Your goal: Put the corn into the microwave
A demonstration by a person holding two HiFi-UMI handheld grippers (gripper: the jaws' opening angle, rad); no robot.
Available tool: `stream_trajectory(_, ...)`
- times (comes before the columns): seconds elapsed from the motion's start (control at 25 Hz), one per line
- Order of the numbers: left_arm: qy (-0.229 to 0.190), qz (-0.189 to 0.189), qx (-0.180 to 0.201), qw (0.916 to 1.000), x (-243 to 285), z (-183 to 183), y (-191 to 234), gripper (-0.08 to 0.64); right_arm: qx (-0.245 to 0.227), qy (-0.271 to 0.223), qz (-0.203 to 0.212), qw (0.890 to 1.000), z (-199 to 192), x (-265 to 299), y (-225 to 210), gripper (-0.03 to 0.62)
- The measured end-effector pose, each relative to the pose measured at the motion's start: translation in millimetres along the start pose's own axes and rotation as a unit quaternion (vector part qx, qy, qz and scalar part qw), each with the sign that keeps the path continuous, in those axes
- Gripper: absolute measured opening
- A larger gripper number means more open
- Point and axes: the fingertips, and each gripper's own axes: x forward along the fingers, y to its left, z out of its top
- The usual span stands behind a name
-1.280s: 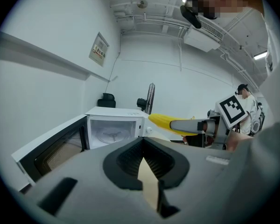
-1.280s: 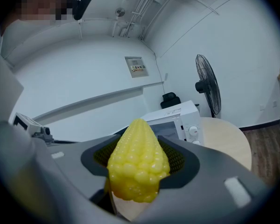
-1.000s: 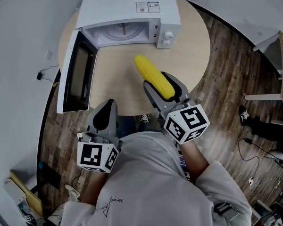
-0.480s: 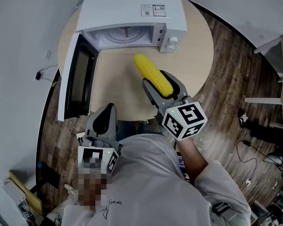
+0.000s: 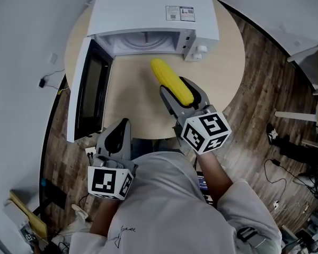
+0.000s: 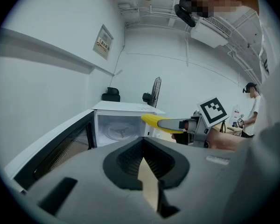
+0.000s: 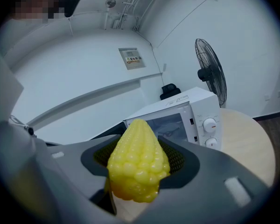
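- Head view — a white microwave (image 5: 148, 9) stands at the top of the frame on a round pale table (image 5: 132, 102), with its door (image 5: 87, 97) swung wide to the left.
- At the centre, just below the open front, the right gripper (image 5: 174, 88) pinches a yellow corn (image 5: 167, 74) between its two jaws. The corn's far end points up and left toward the microwave, and the corn is outside it.
- At the lower left, by the near edge of the table, the left gripper (image 5: 119, 128) has its jaws pressed together.
- Left gripper view — the dark pads meet along the middle of the frame with nothing between them, and only a thin sliver of table shows through the seam.
- Beyond them the microwave is open, with a glass plate (image 6: 117, 132) inside. Right of centre, the corn is held level in the other gripper, clear of the table and in front of the opening.
- Right gripper view — the corn fills the lower centre, with both ribbed pads tight against its sides and its narrow end pointing away.
- The microwave sits right of centre behind it, and a standing fan (image 7: 210, 73) is at the upper right.
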Motion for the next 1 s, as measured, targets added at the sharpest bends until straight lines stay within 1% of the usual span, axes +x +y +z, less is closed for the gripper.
stream_trajectory(0.28,0.001,0.004,-0.015,0.9999,2.3,2.9,16.4,-0.011,0.007,0.008,0.000,1.000,-2.2,22.1,-3.2,0.261)
stream_trajectory(0.64,0.011,-0.003,-0.030,0.9995,8.7,-2.9,26.6,-0.011,0.012,0.022,-0.015,1.000,-11.6,45.7,-16.0,0.261)
stream_trajectory(0.88,0.005,-0.005,-0.054,0.9985,9.0,-3.6,36.5,-0.011,0.004,0.028,-0.026,0.999,-14.8,60.3,-21.8,0.261)
stream_trajectory(1.0,0.010,-0.001,-0.057,0.9983,8.4,-7.4,41.3,-0.011,0.000,0.030,-0.031,0.999,-16.9,67.5,-25.1,0.261)
